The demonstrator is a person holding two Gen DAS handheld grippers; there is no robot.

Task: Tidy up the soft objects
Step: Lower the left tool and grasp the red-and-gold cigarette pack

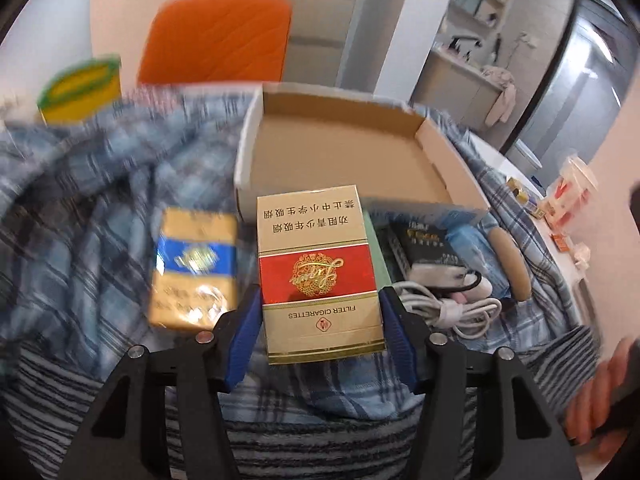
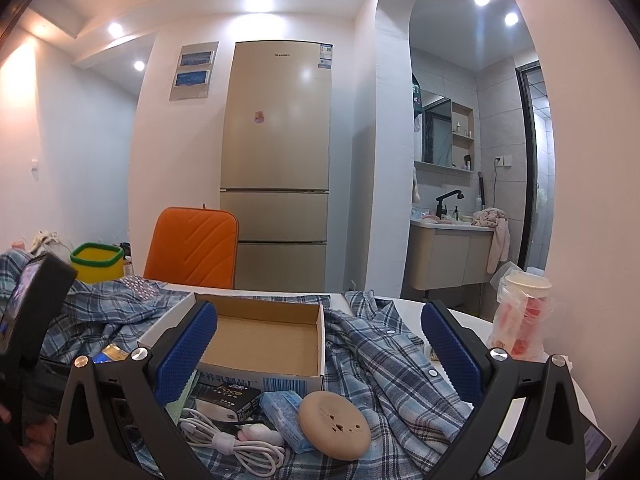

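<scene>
Left gripper [image 1: 320, 320] grips one red cigarette pack [image 1: 318, 272]; right gripper [image 2: 320, 356] gapes wide. One blurry, maybe second, gold pack [image 1: 194, 268] lies beside.

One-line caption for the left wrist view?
Left gripper holds a red-and-gold cigarette pack above the plaid shirt, before the empty cardboard box.

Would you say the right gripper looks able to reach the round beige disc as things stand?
Probably yes: the right gripper is open and empty, and the beige disc lies uncovered just ahead between its fingers, atop the plaid shirt.
</scene>
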